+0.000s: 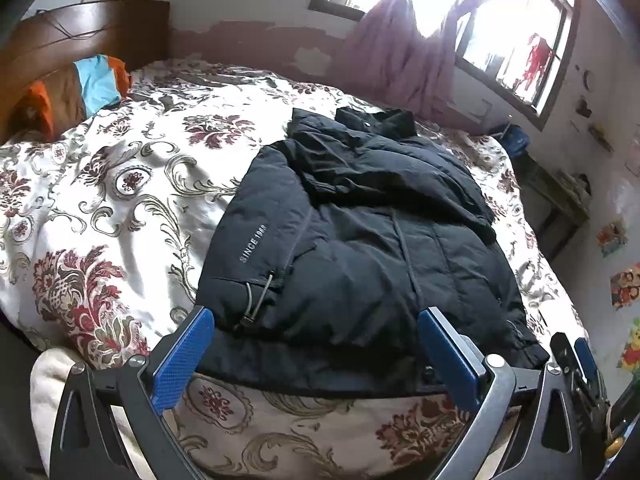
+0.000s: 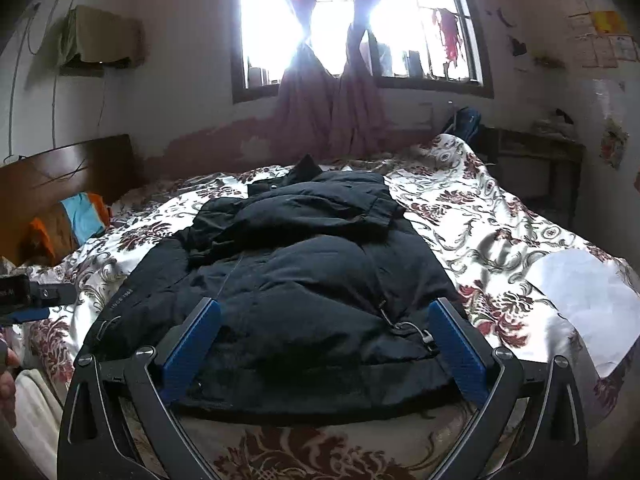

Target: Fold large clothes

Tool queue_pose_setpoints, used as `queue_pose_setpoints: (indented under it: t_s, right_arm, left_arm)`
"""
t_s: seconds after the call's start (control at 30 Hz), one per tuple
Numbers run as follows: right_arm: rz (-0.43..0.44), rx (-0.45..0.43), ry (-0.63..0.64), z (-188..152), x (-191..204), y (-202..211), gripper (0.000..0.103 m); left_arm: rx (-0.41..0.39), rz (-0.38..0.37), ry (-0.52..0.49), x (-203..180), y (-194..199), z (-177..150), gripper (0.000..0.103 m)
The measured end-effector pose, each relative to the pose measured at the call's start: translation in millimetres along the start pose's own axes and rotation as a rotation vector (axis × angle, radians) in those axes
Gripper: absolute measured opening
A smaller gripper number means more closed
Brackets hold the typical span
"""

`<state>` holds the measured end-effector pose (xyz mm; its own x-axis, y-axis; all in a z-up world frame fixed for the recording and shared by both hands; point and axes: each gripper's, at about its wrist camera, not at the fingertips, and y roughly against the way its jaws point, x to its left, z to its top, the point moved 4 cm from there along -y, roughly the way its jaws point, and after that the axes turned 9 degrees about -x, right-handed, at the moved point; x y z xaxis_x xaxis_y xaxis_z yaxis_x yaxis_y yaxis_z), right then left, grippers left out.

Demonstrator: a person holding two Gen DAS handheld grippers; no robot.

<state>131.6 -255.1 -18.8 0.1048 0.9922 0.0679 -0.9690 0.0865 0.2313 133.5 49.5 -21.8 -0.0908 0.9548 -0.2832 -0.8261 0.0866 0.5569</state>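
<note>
A black padded jacket (image 1: 360, 240) is laid on the floral bedspread (image 1: 100, 200), near the foot-side edge of the bed, with its collar turned toward the window (image 2: 360, 20) and its hem nearest the cameras. The sleeves appear to have been drawn in over the body, so the garment is judged to be partly folded into a narrower block; the hem is left within reach, probably so that it can be lifted toward the collar next.

The left gripper (image 1: 316, 344) is held spread wide above the hem, with nothing between its blue pads. The right gripper (image 2: 324, 336) is likewise held wide apart and empty, poised over the hem on the jacket's other side.

Beyond the jacket, a wooden headboard (image 1: 80, 40) and a striped pillow (image 1: 76, 88) are seen, and pink curtains (image 2: 332, 112) are tied at the window. A white sheet of paper or cloth (image 2: 588, 296) lies on the bedspread, beside the jacket.
</note>
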Motion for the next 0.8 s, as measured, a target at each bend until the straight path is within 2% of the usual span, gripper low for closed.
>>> queue_pose_setpoints:
  t_s: [0.27, 0.53, 0.6, 0.73, 0.8]
  right_arm:
    - [0.008, 0.032, 0.027, 11.6, 3.4, -26.3, 0.101]
    - [0.011, 0.060, 0.034, 29.0, 13.3, -101.2, 0.101]
    - [0.023, 0.067, 0.034, 32.8, 16.3, -123.8, 0.101]
    - [0.025, 0.086, 0.013, 49.6, 15.1, -174.8, 0.101]
    - [0.015, 0.092, -0.005, 62.4, 11.5, -196.7, 0.101]
  left_arm:
    - [0.040, -0.016, -0.017, -5.0, -22.2, -0.3, 0.103]
    - [0.051, -0.031, -0.039, -9.1, -68.5, 28.5, 0.103]
    - [0.048, -0.011, -0.047, -7.4, -83.8, 37.8, 0.103]
    - [-0.044, 0.047, -0.053, -1.4, -110.7, 65.2, 0.103]
    - [-0.047, 0.086, -0.072, -2.8, -132.6, 83.7, 0.103]
